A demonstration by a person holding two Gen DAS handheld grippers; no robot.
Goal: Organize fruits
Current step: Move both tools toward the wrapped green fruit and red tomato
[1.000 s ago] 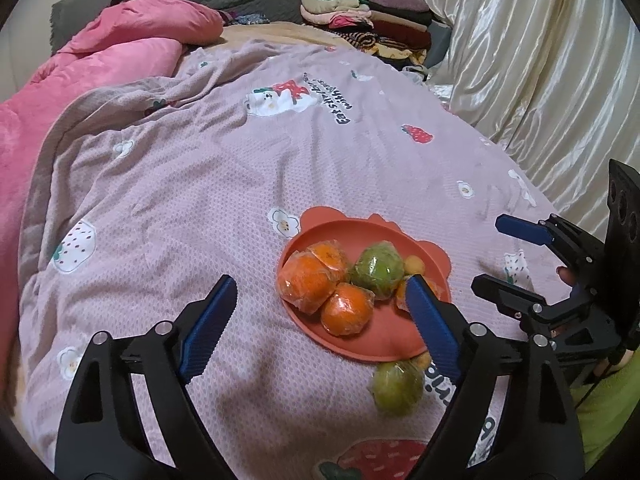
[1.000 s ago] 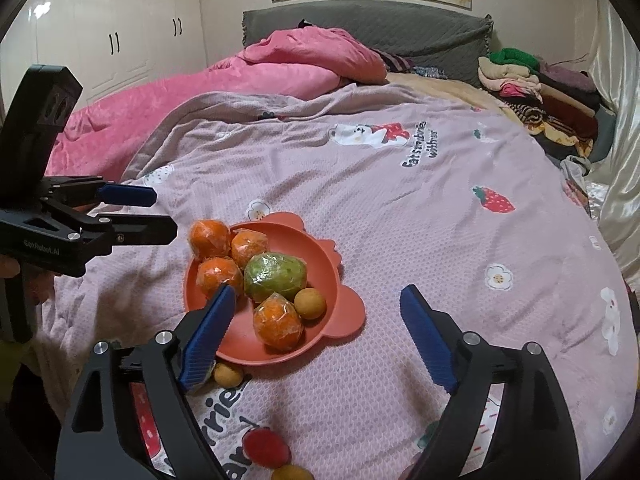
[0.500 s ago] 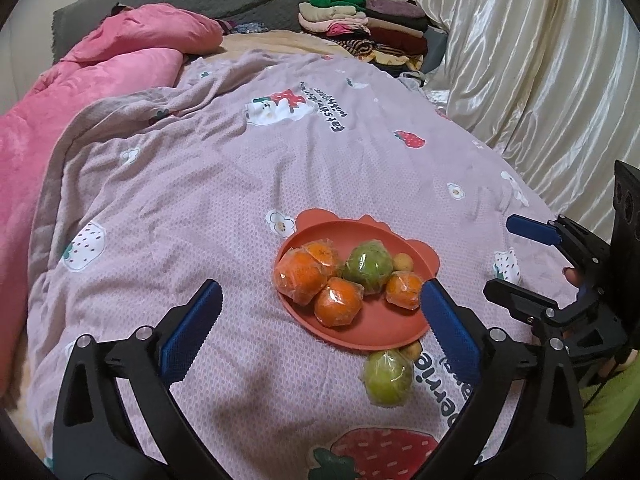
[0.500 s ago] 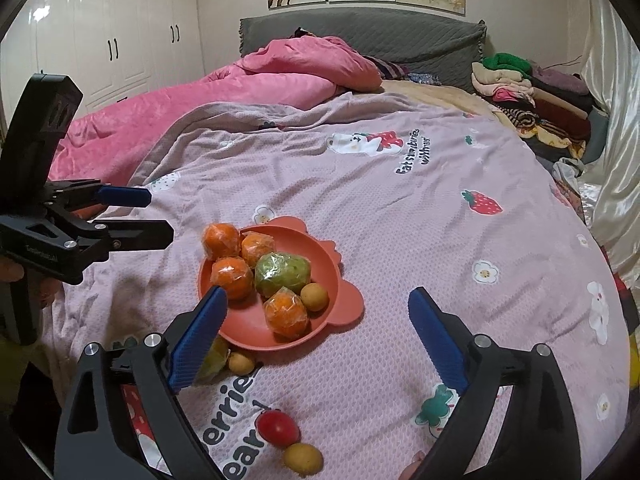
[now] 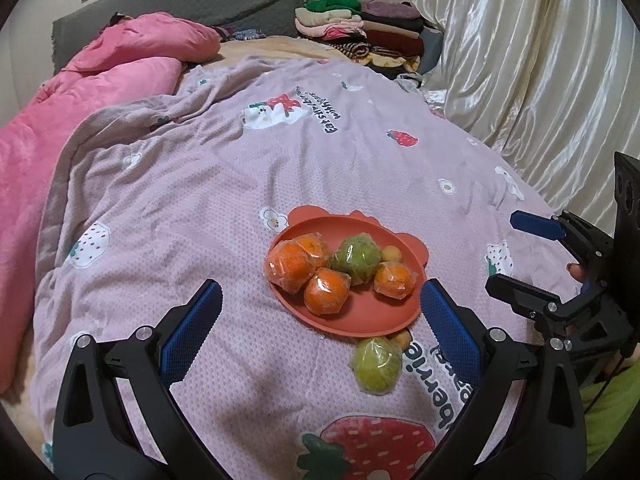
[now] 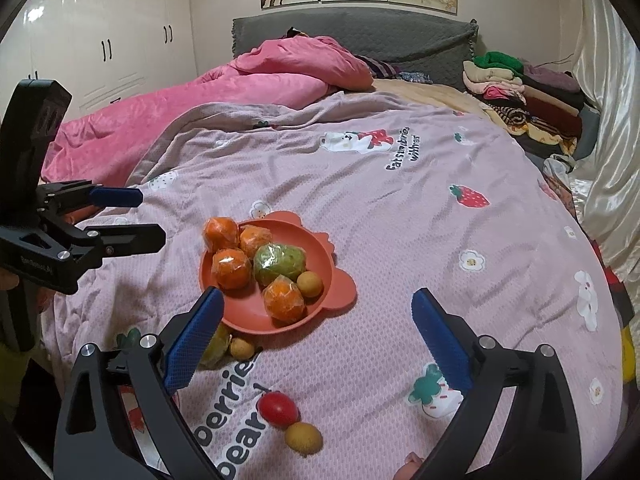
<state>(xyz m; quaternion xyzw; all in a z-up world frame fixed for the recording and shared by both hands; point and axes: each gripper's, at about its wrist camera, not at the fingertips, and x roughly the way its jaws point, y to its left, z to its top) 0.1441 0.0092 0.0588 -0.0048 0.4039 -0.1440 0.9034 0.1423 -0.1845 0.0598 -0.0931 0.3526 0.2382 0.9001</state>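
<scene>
An orange plate (image 5: 360, 314) (image 6: 248, 318) lies on the bed with several wrapped oranges (image 5: 290, 266) (image 6: 231, 268), a wrapped green fruit (image 5: 357, 258) (image 6: 280, 264) and a small yellow fruit (image 6: 310, 284). Off the plate lie a second green fruit (image 5: 377, 364), a small yellow fruit (image 6: 242, 347), a red tomato (image 6: 278, 409) and another yellow fruit (image 6: 303, 437). My left gripper (image 5: 320, 328) is open and empty, above and in front of the plate. My right gripper (image 6: 316, 338) is open and empty, just right of the plate.
The fruits rest on a lilac strawberry-print blanket (image 5: 240, 184). A pink duvet (image 6: 248, 92) lies at the back left, folded clothes (image 6: 520, 92) at the back right, and a cream curtain (image 5: 540, 60) hangs along the right side.
Both grippers have pulled back and up from the plate, so more of the blanket shows. The tomato and yellow fruit in front have come fully into the right view. Both stay open.
</scene>
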